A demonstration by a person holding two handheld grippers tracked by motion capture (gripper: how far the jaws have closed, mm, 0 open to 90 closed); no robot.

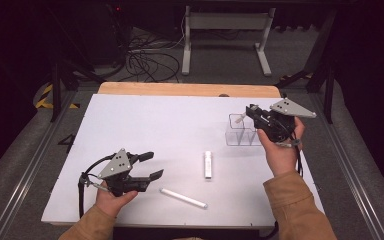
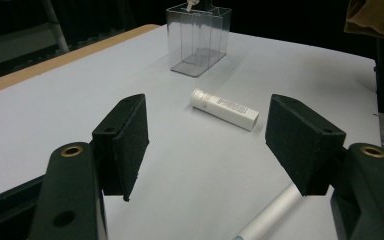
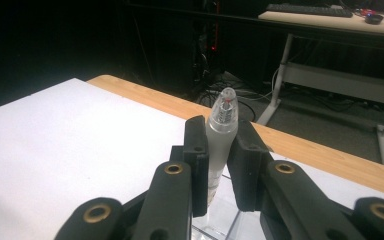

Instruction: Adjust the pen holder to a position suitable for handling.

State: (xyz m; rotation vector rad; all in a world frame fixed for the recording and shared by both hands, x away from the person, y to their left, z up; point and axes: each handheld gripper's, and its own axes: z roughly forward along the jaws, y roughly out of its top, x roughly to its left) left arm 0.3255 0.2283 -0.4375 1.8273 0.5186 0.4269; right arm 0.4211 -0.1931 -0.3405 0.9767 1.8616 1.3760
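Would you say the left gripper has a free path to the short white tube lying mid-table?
Probably yes: the left gripper is open, and only bare table lies between it and the short white tube.

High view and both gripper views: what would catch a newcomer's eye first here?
First, the right hand-held gripper at the table's far right, shut on a frosted pen held over a clear plastic organizer. Next, the left hand-held gripper at the near left, jaws open and holding nothing. On the white table between them lie a white tube and a white pen.
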